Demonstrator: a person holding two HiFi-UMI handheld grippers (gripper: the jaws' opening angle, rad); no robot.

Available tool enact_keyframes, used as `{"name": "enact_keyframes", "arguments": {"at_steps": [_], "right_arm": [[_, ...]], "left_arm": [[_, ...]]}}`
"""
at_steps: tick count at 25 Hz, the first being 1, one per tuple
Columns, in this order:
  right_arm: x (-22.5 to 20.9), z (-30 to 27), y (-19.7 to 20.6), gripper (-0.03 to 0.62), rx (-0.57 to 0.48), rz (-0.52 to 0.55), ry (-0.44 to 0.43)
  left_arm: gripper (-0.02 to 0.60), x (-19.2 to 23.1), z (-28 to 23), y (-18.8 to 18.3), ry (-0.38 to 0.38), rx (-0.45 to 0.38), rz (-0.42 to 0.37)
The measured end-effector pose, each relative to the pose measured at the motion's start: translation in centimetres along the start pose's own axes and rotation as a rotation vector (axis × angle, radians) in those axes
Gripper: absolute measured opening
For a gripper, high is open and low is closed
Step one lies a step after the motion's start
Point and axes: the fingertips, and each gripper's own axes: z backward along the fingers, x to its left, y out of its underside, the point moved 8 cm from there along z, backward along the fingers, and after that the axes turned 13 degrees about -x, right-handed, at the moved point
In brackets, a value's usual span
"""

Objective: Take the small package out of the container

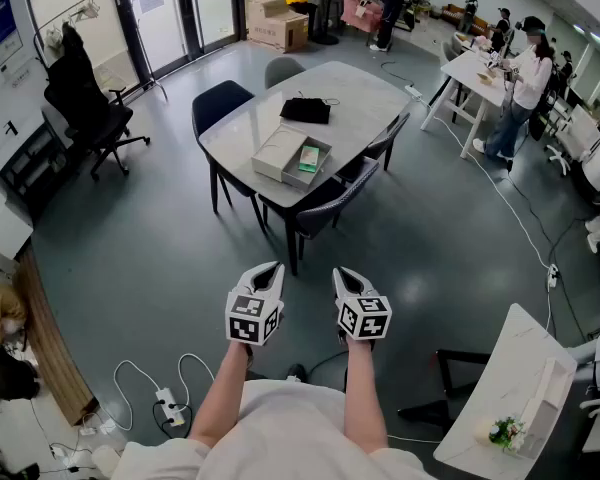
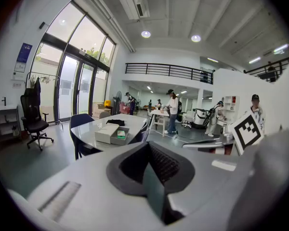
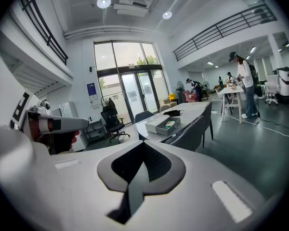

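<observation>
On far tabletop [image 1: 365, 88], head view: grey container [image 1: 302, 180] sits open, small package [image 1: 308, 155] (green) lying inside. Pale lid [image 1: 275, 152] lies just beside it, black pouch [image 1: 306, 110] further back. Left gripper [image 1: 270, 268] & right gripper [image 1: 344, 274] are held side by side in front of the body, well apart from the tabletop, bare floor [image 1: 160, 268] btwn. Approach looks not yet begun.

Left gripper view: jaws pressed together, nothing btwn. Container shows small ahead, left of ctr.

Right gripper view: jaws likewise closed, empty. Container ahead, chair [image 3: 192, 129] at the near tabletop edge.

Judgement: closed & tipped slightly down reads as a carry posture. Pkg untouched, task at start. Must close in, then open one gripper before reaching over the container wall.
</observation>
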Motion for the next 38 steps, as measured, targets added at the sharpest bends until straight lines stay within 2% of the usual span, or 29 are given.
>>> {"name": "enact_keyframes", "arguments": {"at_steps": [9,16,19,22,29,33,38], "right_arm": [[-0.8,-0.1,-0.5,0.002,-0.004,0.003,-0.011],[-2.0,-0.1,-0.7,0.000,-0.090,-0.165,-0.029],[-2.1,0.0,-0.4,0.000,-0.113,-0.185,-0.040],[-2.7,-0.2,-0.5,0.000,-0.122,-0.180,-0.028],[-7.4,-1.4,-1.7,0.000,-0.160,-0.224,0.051],[-10.7,-3.3,-3.0,0.000,-0.131,-0.186,0.072],[-14.5,-7.5,-4.3,0.000,-0.107,-0.202,0.101]], "left_arm": [[0.054,-1.1,-1.2,-0.2,0.028,-0.004,-0.012],[0.054,0.0,-0.2,0.2,-0.015,0.014,-0.011],[0.054,1.2,-0.1,0.5,-0.041,0.016,0.012],[0.054,1.8,-1.1,0.3,-0.037,0.014,0.012],[0.054,2.7,-7.7,-0.3,0.010,0.006,0.045],[0.054,3.4,-13.0,-0.9,0.024,0.002,0.068],[0.054,5.8,-19.6,-2.0,0.020,0.017,0.088]]}}
